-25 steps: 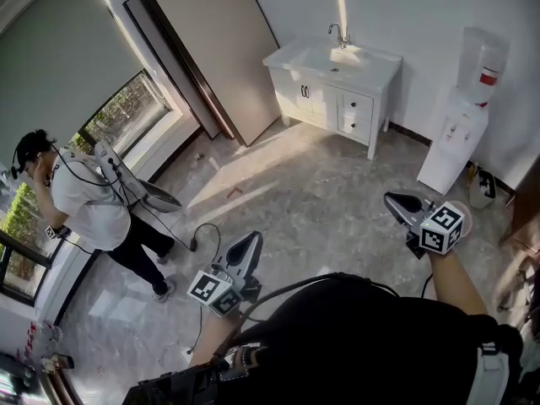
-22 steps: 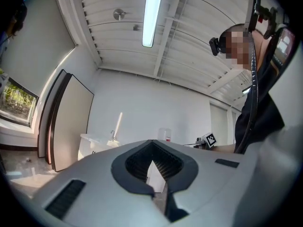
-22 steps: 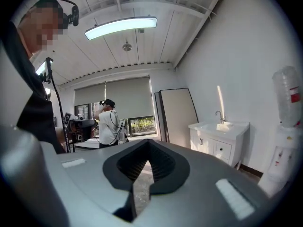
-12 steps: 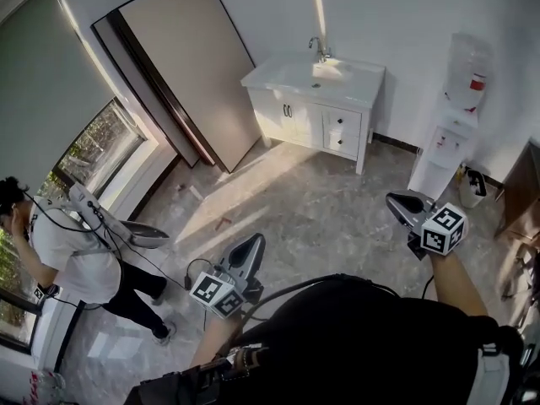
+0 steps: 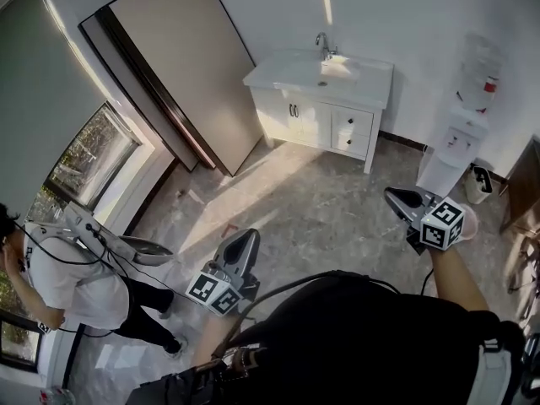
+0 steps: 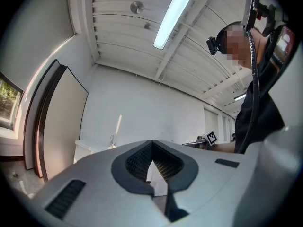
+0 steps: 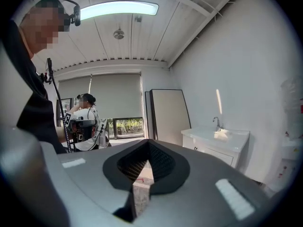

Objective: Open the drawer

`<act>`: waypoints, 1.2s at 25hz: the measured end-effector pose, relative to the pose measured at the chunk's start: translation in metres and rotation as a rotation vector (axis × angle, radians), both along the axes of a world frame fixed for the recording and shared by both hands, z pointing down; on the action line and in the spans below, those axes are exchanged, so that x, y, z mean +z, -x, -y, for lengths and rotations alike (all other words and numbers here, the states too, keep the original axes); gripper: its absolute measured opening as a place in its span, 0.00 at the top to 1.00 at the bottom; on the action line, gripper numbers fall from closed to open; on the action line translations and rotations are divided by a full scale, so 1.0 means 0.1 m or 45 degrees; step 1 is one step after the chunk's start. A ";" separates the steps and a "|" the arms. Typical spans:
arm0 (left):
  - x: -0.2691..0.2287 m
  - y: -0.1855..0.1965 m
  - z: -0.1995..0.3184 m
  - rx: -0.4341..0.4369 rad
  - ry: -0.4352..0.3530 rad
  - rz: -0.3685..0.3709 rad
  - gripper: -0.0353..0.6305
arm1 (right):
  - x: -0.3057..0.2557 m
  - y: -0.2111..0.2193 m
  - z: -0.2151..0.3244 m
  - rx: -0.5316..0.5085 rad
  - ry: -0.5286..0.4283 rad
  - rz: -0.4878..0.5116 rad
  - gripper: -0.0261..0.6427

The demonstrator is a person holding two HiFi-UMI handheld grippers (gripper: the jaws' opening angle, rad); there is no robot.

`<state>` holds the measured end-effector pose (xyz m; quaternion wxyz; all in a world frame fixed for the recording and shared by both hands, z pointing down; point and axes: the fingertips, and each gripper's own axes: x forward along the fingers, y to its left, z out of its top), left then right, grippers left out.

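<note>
Standing across the marble floor [image 5: 321, 213], the white sink cabinet [image 5: 291, 118] has its drawers [image 5: 353, 130] closed, well apart from the left gripper [image 5: 240, 247] and right gripper [image 5: 403, 201], each with jaws pressed together on nothing.

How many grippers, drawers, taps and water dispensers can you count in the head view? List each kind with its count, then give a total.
Grippers: 2, left gripper and right gripper
Drawers: 2, upper drawer and lower drawer
Taps: 1, tap
Water dispensers: 1, water dispenser
Total: 6
</note>
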<state>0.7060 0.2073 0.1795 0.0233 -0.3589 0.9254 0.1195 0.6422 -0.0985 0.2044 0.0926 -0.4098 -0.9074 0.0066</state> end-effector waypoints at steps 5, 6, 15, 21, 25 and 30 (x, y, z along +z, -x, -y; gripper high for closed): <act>0.10 0.32 -0.32 -0.045 -0.005 -0.030 0.95 | 0.05 0.45 -0.27 -0.027 -0.001 -0.020 0.96; 0.12 0.39 -0.36 -0.055 -0.004 -0.035 0.95 | 0.06 0.55 -0.32 -0.039 0.000 -0.020 0.96; 0.13 1.40 -0.09 -0.146 0.017 -0.039 0.95 | 0.19 1.78 -0.16 -0.140 0.028 -0.030 0.96; -0.05 2.11 0.28 -0.219 0.017 -0.022 0.95 | -0.01 2.70 0.14 -0.209 0.038 -0.001 0.96; -0.05 2.58 0.57 -0.245 -0.001 -0.033 0.95 | -0.04 3.23 0.35 -0.252 0.047 0.013 0.96; 0.03 3.09 0.83 -0.239 0.020 -0.048 0.95 | 0.09 3.76 0.54 -0.257 0.045 -0.011 0.96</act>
